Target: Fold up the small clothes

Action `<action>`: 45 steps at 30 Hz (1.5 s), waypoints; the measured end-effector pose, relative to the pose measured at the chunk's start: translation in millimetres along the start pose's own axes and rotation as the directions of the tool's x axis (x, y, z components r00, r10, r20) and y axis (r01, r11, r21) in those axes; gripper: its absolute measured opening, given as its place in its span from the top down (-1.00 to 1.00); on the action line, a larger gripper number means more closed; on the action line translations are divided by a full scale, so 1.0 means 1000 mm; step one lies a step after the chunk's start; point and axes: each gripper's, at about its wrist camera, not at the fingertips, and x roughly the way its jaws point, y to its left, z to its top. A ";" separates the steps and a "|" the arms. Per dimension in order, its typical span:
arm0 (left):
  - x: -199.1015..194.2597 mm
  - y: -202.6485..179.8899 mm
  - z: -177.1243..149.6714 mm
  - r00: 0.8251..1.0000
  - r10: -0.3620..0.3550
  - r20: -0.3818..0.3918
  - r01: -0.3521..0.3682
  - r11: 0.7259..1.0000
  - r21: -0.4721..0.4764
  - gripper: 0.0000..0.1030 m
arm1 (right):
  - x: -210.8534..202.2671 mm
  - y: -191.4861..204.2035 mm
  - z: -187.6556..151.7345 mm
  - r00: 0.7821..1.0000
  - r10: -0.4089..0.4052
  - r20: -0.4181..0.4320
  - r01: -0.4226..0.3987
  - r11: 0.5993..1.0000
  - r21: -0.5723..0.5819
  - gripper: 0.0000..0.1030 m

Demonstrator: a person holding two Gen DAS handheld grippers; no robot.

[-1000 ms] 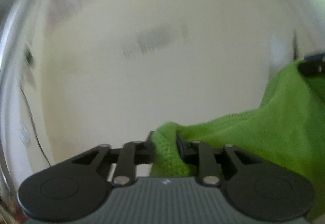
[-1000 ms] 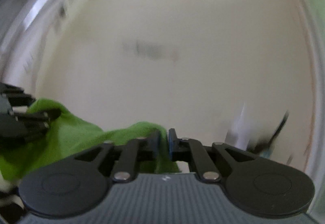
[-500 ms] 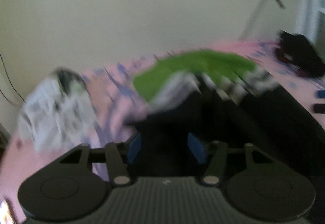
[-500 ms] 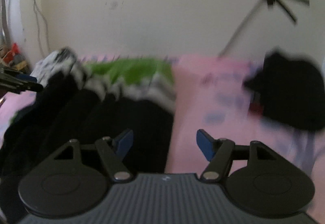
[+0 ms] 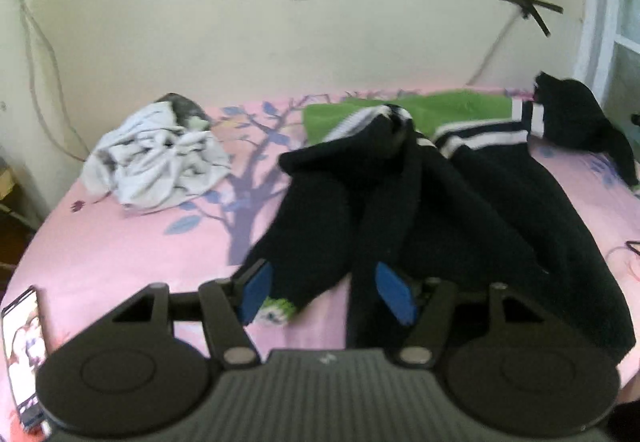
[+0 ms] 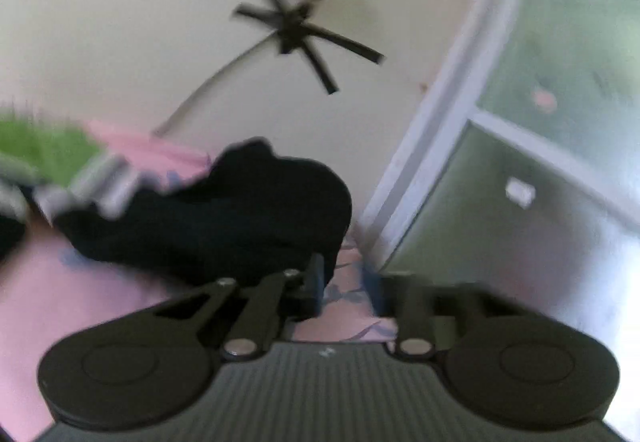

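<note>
Lying released now, green garment (image 5: 452, 109) rests behind black sweater (image 5: 460, 209).

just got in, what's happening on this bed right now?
A person is folding clothes with two handheld grippers. Neither holds anything. The left gripper is opening over the black striped garment spread on the pink sheet, with a green cloth behind it. The right gripper is closing on nothing beside a smaller black garment. A crumpled grey garment waits at left.

Pink bedsheet (image 5: 120, 242), phone (image 5: 24, 342) — taped wall cable (image 5: 528, 1)
</note>
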 end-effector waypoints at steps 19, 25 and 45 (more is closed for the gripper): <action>0.016 -0.022 -0.032 0.985 -0.092 -0.149 0.090 0.996 -0.016 0.84 | -0.128 0.153 -0.060 0.553 0.833 0.017 -0.817 0.538 0.210 0.88; 0.007 0.016 -0.028 0.987 -0.090 -0.136 0.067 0.984 -0.165 0.84 | -0.136 0.214 -0.024 0.460 0.887 0.045 -0.887 0.461 -0.004 -0.14; 0.008 -0.013 -0.039 0.983 -0.068 -0.172 0.059 0.997 -0.058 0.83 | -0.125 0.173 -0.092 0.456 0.890 0.002 -0.874 0.447 0.190 0.67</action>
